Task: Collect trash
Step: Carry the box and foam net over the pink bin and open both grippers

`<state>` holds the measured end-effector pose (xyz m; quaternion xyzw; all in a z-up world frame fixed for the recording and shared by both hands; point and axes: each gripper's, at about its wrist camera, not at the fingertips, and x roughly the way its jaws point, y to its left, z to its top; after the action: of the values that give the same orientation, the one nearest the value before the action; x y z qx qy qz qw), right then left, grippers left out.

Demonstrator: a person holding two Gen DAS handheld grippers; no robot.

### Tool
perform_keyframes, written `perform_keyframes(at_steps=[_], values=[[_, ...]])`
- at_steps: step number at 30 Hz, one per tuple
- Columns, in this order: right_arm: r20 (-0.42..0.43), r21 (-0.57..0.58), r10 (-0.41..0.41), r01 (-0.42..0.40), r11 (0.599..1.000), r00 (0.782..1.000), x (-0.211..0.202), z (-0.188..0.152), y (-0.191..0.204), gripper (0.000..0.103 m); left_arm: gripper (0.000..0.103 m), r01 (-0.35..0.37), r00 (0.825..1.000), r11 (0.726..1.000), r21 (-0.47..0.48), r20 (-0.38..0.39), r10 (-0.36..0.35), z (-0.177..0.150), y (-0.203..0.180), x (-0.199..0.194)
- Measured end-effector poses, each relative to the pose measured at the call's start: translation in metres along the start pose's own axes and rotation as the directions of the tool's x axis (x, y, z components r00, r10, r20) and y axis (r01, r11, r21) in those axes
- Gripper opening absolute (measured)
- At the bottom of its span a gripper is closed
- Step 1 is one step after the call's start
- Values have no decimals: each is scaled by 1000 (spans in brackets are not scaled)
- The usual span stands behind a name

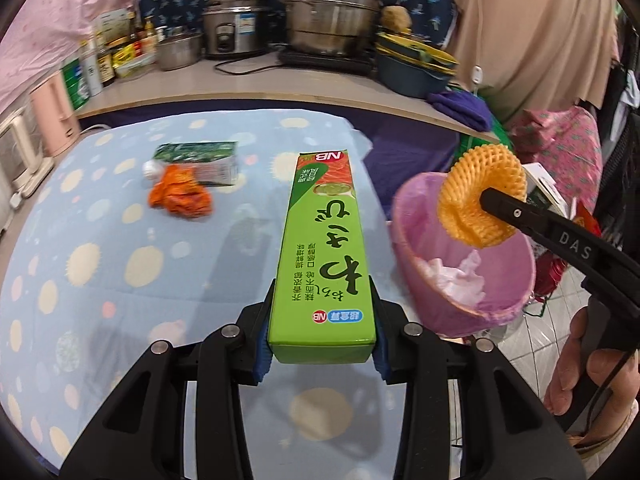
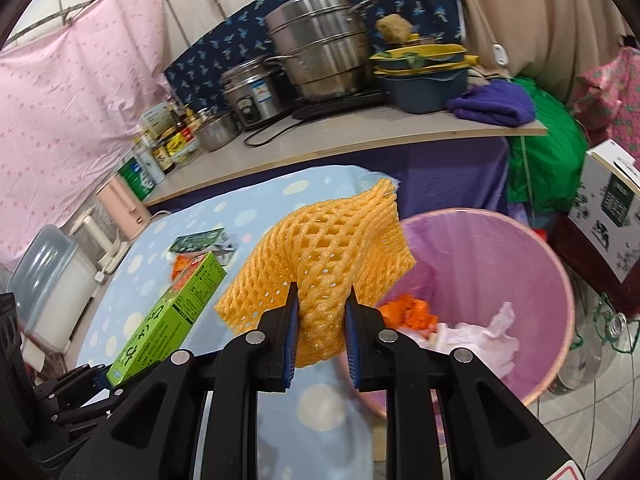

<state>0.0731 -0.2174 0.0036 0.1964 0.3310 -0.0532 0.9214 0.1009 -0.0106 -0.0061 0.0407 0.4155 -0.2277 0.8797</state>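
Two loads at once: our right gripper point(image 2: 320, 328) has its jaws clamped on the orange foam fruit net point(image 2: 320, 248), hanging over the pink-lined round bin point(image 2: 560, 280) for dropping; our left gripper point(image 1: 320, 340) pinches the long green cardboard box point(image 1: 324, 248) above the tabletop point(image 1: 100, 280), bin at two o'clock.

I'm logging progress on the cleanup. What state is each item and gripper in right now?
Left gripper: shut on green box.
Green box: held lengthwise above the table.
Right gripper: shut on foam fruit net.
Foam fruit net: squeezed, held beside the bin's rim.
Pink bin: lined, open, holding tissue and orange scraps.
Orange wrapper: crumpled on table.
Dark green carton: lying flat on table.
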Motion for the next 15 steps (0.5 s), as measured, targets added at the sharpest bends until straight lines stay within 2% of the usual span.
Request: perform_keyframes(at_steps=[8, 15], values=[[19, 81, -79, 77, 994, 997, -15, -2, -58, 19, 37, 74, 997, 994, 82, -12, -73, 7, -57, 12], [14, 128, -119, 116, 985, 993, -19, -7, -92, 19, 37, 132, 991, 982, 139, -33, -128, 13, -101, 31]])
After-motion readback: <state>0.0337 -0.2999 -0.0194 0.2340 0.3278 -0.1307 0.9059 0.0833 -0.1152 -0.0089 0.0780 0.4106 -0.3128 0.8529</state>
